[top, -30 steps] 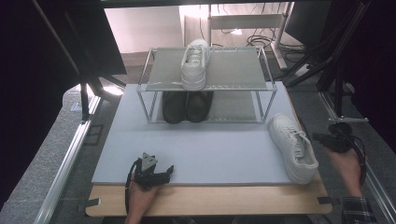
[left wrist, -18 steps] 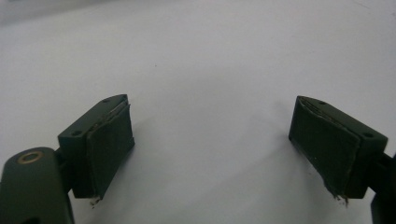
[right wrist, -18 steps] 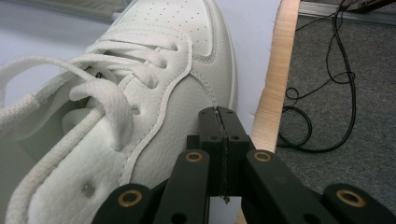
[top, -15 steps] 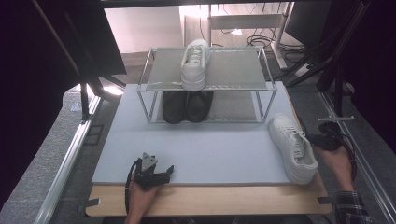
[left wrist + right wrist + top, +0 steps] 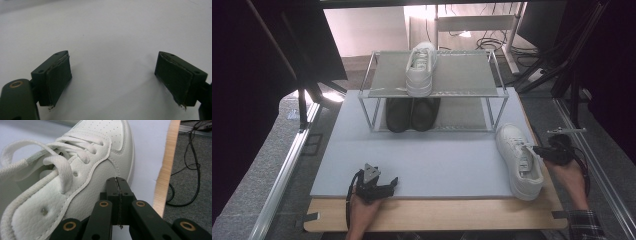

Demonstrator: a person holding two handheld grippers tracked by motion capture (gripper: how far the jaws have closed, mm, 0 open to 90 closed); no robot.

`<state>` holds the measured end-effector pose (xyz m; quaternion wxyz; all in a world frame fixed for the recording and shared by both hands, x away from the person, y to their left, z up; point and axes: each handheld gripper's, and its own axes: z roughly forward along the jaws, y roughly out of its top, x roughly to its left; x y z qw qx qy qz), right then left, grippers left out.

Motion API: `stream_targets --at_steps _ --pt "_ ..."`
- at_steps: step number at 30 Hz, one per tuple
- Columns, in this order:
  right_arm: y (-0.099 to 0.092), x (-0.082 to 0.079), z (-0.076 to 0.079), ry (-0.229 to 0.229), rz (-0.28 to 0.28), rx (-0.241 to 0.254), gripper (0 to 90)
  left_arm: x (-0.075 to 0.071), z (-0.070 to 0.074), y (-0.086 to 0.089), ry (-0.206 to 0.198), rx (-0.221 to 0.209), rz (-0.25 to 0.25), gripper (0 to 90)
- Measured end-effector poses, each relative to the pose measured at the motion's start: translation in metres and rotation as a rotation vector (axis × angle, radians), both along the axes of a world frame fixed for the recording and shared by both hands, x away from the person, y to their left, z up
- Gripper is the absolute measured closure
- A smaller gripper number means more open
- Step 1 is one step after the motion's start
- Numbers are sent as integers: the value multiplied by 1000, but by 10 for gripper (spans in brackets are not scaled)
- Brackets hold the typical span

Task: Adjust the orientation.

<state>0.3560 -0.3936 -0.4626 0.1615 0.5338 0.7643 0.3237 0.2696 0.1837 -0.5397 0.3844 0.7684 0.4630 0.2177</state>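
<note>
A white sneaker [image 5: 519,160] lies on the grey mat [image 5: 437,160] at the right, toe toward the rack. My right gripper [image 5: 537,149] is shut with nothing between its jaws, its tip at the shoe's outer side by the laces. In the right gripper view the closed tip [image 5: 119,181] sits right beside the white leather [image 5: 82,170]; whether it touches I cannot tell. My left gripper [image 5: 392,184] rests open on the mat's front left. Its pads [image 5: 58,77] stand wide apart over bare mat.
A wire shoe rack [image 5: 462,75] stands at the back of the mat, with another white sneaker [image 5: 421,67] on top and a black pair [image 5: 412,114] below. The wooden board edge [image 5: 437,220] runs along the front. Cables [image 5: 190,170] lie on the floor to the right.
My right hand has edged left and a little away from me, bringing the closed gripper up to the sneaker's side. The left gripper has stayed put.
</note>
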Motion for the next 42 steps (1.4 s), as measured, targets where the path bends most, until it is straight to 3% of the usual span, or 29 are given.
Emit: stream_targets --at_steps 12,14,18,20,23,32,38,42 --pt "14 -8 -1 -8 44 5 895 0 0 0 -1 0 0 133" --pt "12 -7 -2 -6 31 17 894 0 0 0 0 0 0 133" --pt "5 1 -1 -13 10 75 894 0 0 0 0 0 0 133" --pt "5 6 0 -22 -23 16 894 0 0 0 0 1 0 133" --pt "2 17 -3 -10 -33 35 894 0 0 0 -1 0 -1 133" --pt "7 45 -18 25 -50 17 894 0 0 0 0 0 -1 133" --pt "5 45 -19 30 -34 42 895 0 0 0 -1 1 -1 133" --pt "13 41 -20 32 8 60 895 0 0 0 -1 0 -1 133"
